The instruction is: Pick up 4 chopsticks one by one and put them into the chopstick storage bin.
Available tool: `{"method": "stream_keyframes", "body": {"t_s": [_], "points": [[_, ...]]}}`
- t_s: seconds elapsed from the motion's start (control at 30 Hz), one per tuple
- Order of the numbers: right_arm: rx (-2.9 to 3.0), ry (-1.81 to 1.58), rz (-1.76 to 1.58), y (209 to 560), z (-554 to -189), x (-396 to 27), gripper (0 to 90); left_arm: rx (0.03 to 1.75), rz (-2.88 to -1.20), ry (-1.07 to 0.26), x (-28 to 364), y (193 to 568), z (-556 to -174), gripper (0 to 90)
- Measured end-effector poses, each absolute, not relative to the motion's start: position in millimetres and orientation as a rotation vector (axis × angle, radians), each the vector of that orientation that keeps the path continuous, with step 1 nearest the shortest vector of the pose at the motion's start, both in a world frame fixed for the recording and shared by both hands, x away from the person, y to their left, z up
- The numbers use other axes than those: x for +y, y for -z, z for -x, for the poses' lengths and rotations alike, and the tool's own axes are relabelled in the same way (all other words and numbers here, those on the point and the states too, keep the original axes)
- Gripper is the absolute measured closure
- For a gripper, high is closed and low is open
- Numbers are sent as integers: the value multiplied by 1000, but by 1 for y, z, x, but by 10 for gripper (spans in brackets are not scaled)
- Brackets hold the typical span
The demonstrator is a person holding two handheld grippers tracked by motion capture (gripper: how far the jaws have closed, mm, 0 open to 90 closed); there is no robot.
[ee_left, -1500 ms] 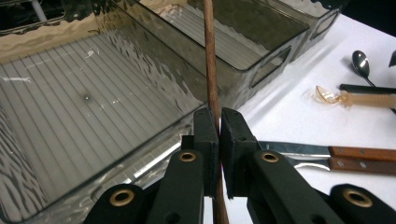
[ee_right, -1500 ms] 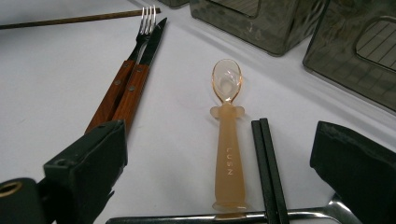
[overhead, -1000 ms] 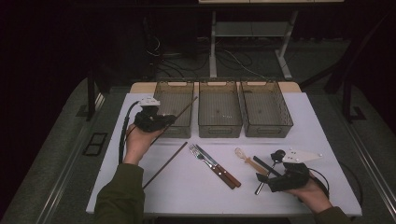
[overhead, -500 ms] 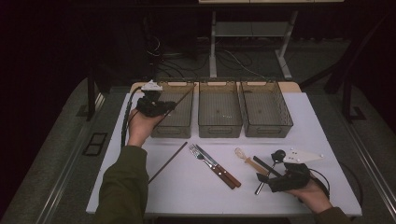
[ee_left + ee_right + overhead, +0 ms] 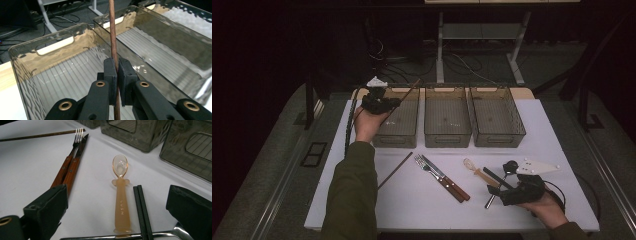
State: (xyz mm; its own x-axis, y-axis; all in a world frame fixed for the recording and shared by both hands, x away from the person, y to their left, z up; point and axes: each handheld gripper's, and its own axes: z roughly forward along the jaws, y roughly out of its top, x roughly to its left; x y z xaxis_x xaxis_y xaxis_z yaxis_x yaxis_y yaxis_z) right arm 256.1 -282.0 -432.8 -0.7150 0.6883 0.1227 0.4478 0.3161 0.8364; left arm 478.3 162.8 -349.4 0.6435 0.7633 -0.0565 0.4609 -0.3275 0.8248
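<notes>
My left gripper [image 5: 383, 102] is shut on a thin brown chopstick [image 5: 410, 90] and hovers over the leftmost smoky plastic bin [image 5: 394, 139]. In the left gripper view the stick [image 5: 112, 30] stands upright, pinched between the pads [image 5: 110, 72], with the bin's ribbed floor [image 5: 62, 82] below. My right gripper [image 5: 492, 183] rests low on the white table near the front right, jaws wide open. Between those jaws [image 5: 117, 200] lie a peach plastic spoon [image 5: 120, 202] and a pair of black chopsticks [image 5: 141, 210], neither touched.
Two more bins, middle [image 5: 447, 132] and right [image 5: 497, 135], stand in a row at the back. A second brown chopstick [image 5: 395, 170], a wooden-handled fork [image 5: 75, 140] and knife [image 5: 77, 155], and a metal utensil [image 5: 489, 200] lie on the table [image 5: 412, 210].
My left hand has carried the chopstick away from me, from beside the left bin to above its far end. The right hand has stayed put.
</notes>
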Motion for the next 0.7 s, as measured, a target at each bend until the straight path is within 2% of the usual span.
{"method": "stream_keyframes", "body": {"t_s": [0.4,0.7], "points": [[2329,-1357,-1028,433,-256,-282,42,1007,-1930,-502,172,360,-488,854],[2336,-1358,-1031,433,-256,-282,42,1050,-1959,-487,174,377,-492,853]]}}
